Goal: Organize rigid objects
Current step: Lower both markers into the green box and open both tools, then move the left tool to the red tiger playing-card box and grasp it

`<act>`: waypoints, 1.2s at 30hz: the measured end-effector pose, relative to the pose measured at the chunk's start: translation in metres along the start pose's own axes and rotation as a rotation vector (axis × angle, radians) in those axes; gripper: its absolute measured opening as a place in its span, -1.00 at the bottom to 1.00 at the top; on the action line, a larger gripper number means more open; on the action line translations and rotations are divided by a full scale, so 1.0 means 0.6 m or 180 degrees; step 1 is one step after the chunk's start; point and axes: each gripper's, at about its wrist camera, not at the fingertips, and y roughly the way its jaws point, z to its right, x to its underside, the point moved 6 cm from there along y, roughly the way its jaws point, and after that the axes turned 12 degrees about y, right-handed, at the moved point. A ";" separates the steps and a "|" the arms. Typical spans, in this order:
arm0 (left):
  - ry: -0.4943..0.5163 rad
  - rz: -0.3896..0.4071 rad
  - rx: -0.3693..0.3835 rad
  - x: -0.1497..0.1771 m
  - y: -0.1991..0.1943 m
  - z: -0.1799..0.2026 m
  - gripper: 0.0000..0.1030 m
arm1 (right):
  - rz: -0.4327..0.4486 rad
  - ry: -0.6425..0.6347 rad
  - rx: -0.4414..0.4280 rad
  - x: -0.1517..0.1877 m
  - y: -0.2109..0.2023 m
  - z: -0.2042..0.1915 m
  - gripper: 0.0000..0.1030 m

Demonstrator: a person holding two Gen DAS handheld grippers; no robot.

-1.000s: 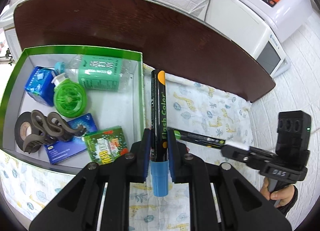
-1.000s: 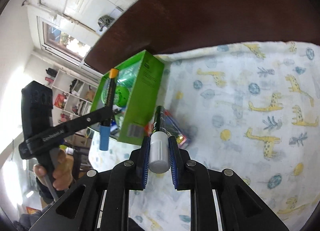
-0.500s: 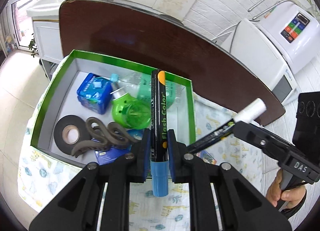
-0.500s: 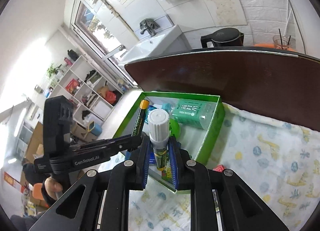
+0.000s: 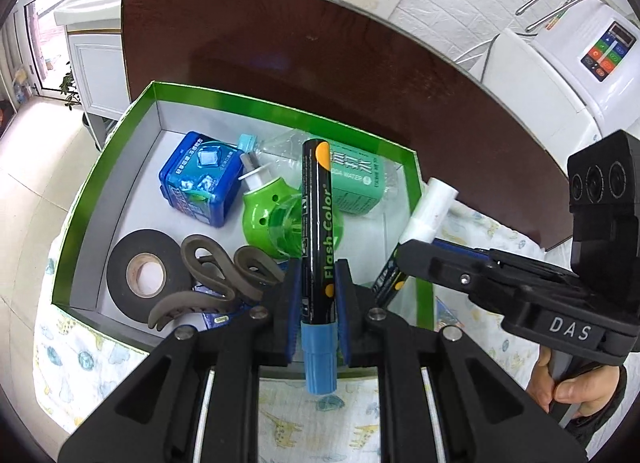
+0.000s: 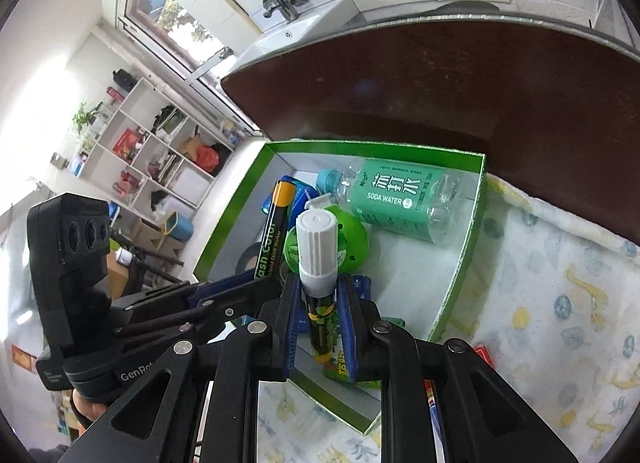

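Home: washbasin (image 5: 132, 3), cluttered shelving (image 6: 152, 159), brown table (image 5: 320, 75).

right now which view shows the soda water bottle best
The right wrist view: the soda water bottle lies in the green box with its label readable and its blue cap showing. In the left wrist view the blue-capped marker held in the left gripper hides part of it.

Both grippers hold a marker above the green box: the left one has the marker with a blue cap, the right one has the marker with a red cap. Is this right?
Not quite. The right gripper holds a marker with a white cap, not red; the right wrist view shows it plainly. The rest stands: the left gripper holds the blue-capped marker, and both hang over the green box.
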 end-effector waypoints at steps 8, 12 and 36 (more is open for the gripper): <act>-0.0125 0.0009 -0.0175 0.002 0.008 -0.037 -0.37 | -0.0058 0.0161 0.0145 -0.006 0.043 0.022 -0.61; -0.0153 0.0105 -0.0202 -0.006 -0.009 -0.032 -0.33 | 0.0028 0.0144 0.0197 0.004 0.020 0.027 -0.61; 0.0833 0.0021 0.0160 -0.023 0.049 0.224 -0.33 | 0.0310 -0.0151 0.1629 0.199 -0.044 0.210 0.11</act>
